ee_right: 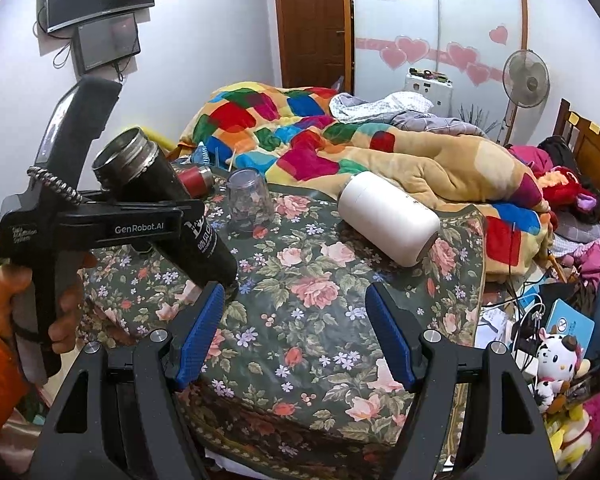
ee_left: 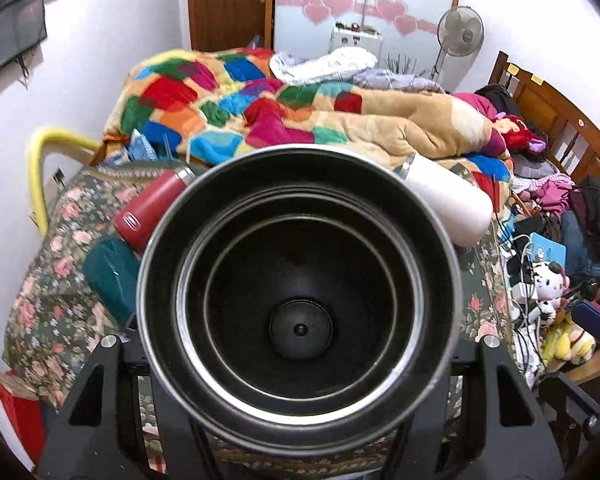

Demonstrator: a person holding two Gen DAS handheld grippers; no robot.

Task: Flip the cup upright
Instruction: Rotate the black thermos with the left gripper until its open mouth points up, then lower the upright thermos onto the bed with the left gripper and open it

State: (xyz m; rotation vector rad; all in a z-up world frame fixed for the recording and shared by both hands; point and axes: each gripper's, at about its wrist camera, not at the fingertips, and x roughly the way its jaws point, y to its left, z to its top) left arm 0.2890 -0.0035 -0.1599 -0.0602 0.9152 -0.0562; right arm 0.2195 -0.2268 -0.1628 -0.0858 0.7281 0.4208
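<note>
A floral cloth (ee_right: pixel 300 320) covers the bed's near part; behind it lies a patchwork blanket (ee_right: pixel 340 148), with a door (ee_right: pixel 314 24) and a fan (ee_right: pixel 526 80) at the back wall and two screens (ee_right: pixel 100 12) high on the left wall.

On the cloth, from left: a teal cup (ee_left: pixel 112 276) lies near the left edge, a red flask (ee_left: pixel 152 210) lies just behind it, a clear cup (ee_right: pixel 249 202) stands mouth down toward the far edge, and a white flask (ee_right: pixel 388 218) lies on its side toward the far right corner. Off the right edge sits a plush toy (ee_right: pixel 556 364) among cables.

The left gripper (ee_right: pixel 198 226) pinches the black cup (ee_right: pixel 168 200) at mid-body, holding it tilted above the cloth's left side, mouth up and leftward. The right gripper (ee_right: pixel 296 332) hovers over the near edge with its blue pads (ee_right: pixel 202 336) spread wide, nothing between them.

In the left wrist view the black cup's open mouth (ee_left: pixel 300 300) fills the middle, hiding the left fingers and the clear cup; the teal cup shows only there. The right wrist view alone shows the hand (ee_right: pixel 56 304) on the left gripper's handle.
</note>
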